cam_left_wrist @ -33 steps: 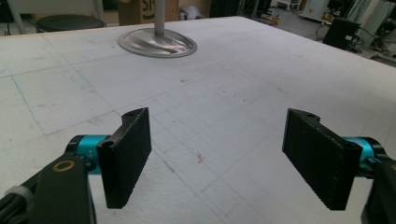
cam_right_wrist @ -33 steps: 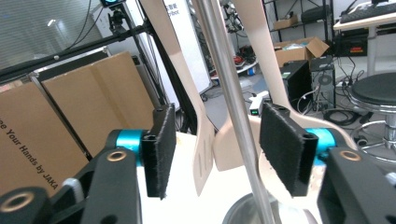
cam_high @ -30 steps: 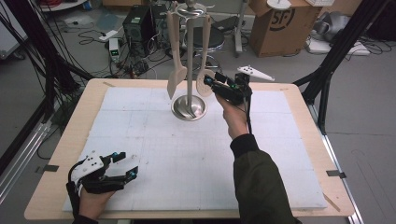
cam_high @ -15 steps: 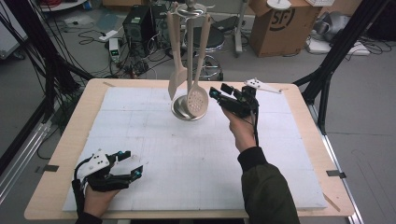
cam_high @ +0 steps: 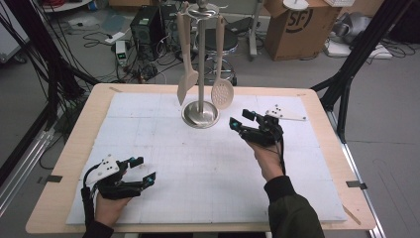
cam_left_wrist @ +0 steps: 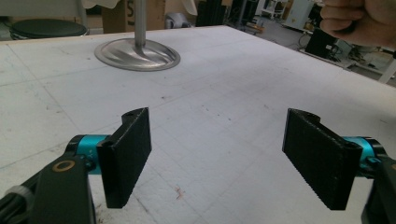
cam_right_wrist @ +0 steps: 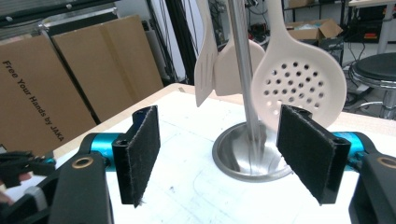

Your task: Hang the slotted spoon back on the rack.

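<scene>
At upper centre of the worktop (cam_high: 124,148), the stand (cam_high: 200,113) holds a hanging slotted spoon (cam_high: 222,92) and spatula (cam_high: 186,84); right gripper (cam_high: 243,122) just beside it, left gripper (cam_high: 142,170) at lower left, fingers of both spread, empty.

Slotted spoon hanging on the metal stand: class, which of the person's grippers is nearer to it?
Right. The right gripper sits open just beside the slotted spoon, near the stand's base. The left gripper rests far off at the table's near edge.
</scene>
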Demonstrator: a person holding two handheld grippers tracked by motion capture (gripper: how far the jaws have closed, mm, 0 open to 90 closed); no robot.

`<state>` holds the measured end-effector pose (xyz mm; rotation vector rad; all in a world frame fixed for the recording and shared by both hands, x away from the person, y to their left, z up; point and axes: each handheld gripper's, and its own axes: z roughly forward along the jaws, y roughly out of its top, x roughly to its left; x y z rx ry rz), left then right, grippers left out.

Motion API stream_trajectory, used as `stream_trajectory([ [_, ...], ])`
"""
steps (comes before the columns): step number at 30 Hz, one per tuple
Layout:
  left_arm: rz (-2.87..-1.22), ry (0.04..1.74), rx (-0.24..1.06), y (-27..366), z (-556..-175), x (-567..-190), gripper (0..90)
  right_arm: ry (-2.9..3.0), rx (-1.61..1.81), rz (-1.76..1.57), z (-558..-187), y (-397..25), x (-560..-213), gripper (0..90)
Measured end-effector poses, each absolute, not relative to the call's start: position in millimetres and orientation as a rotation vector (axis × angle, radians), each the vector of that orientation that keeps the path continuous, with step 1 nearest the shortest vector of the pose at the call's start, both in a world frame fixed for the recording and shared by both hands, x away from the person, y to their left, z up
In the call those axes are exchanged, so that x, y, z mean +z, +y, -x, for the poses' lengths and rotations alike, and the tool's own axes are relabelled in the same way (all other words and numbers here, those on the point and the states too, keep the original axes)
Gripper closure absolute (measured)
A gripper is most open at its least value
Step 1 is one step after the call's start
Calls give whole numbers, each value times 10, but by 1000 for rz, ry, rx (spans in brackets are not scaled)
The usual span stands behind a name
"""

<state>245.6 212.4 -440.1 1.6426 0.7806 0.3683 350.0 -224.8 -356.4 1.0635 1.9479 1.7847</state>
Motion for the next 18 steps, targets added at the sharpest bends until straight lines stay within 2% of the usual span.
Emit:
stream_trajectory([
  [18, -1662, 740, 343, 1965, -2489, -4386, 243, 2013, 1744, -1105, -3207, -2565, -3860, 293],
])
